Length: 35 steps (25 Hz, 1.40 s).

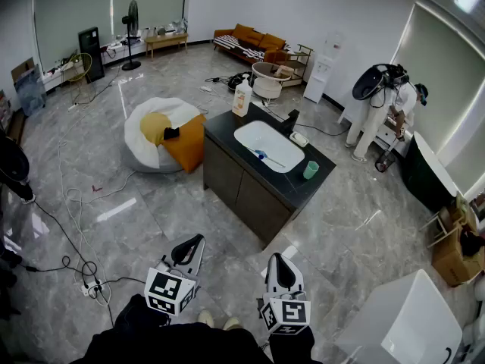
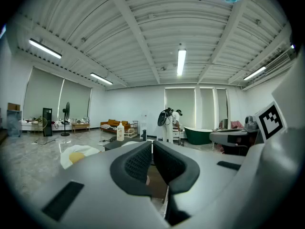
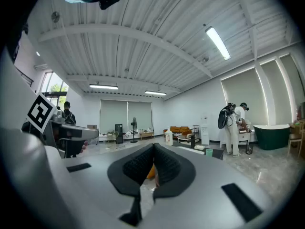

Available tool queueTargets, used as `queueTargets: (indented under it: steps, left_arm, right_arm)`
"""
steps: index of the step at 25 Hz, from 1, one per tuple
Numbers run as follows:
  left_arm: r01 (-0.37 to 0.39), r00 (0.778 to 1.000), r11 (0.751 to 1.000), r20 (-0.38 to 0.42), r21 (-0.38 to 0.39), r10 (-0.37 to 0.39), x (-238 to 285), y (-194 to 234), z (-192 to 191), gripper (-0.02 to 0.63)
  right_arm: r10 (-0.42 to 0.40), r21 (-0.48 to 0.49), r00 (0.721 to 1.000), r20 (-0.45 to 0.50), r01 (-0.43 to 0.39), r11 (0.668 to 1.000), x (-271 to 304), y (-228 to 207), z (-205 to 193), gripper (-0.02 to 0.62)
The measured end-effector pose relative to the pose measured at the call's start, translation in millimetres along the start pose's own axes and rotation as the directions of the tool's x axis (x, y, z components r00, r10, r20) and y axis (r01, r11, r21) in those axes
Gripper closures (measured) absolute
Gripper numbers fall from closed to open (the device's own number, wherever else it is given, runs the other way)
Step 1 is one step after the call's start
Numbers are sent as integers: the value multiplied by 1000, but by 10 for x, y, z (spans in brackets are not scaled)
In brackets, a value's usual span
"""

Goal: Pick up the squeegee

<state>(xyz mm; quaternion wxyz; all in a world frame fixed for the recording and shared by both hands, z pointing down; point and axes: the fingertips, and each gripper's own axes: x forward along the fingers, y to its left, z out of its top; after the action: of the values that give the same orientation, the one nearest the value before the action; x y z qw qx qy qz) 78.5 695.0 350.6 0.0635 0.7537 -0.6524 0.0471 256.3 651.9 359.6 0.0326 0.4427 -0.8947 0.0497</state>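
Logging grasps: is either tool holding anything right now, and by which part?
Nothing. The left tool and right tool are both shut and empty.

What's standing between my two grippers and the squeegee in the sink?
Nothing visible. Only bare floor separates the left gripper and right gripper from the counter. The thin blue-tipped tool, likely the squeegee, lies in the sink basin, so reach over the rim; the green cup stands off to the right.

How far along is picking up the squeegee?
Nothing done yet. Both the left gripper and right gripper are shut and empty, short of the sink counter. Left: reach the small blue item in the basin, possibly the squeegee, and grasp it.
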Motion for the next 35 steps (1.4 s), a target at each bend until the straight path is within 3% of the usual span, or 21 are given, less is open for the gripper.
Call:
queueTargets:
  steps: [9, 16, 35]
  left_arm:
    - [0, 1000, 1000, -7, -3, 0, -3, 57, -34, 577]
    - [-7, 1000, 1000, -19, -8, 6, 276, 183, -51, 577]
    - [-38, 998, 999, -49, -19, 37, 2443, 981, 158, 577]
  right_arm:
    - [-5, -9, 1000, -15, 5, 1000, 39, 34, -52, 578]
    - [-4, 4, 1000, -24, 4, 1000, 322, -92, -82, 580]
    - [42, 22, 997, -57, -41, 999, 2522, -1075, 28, 578]
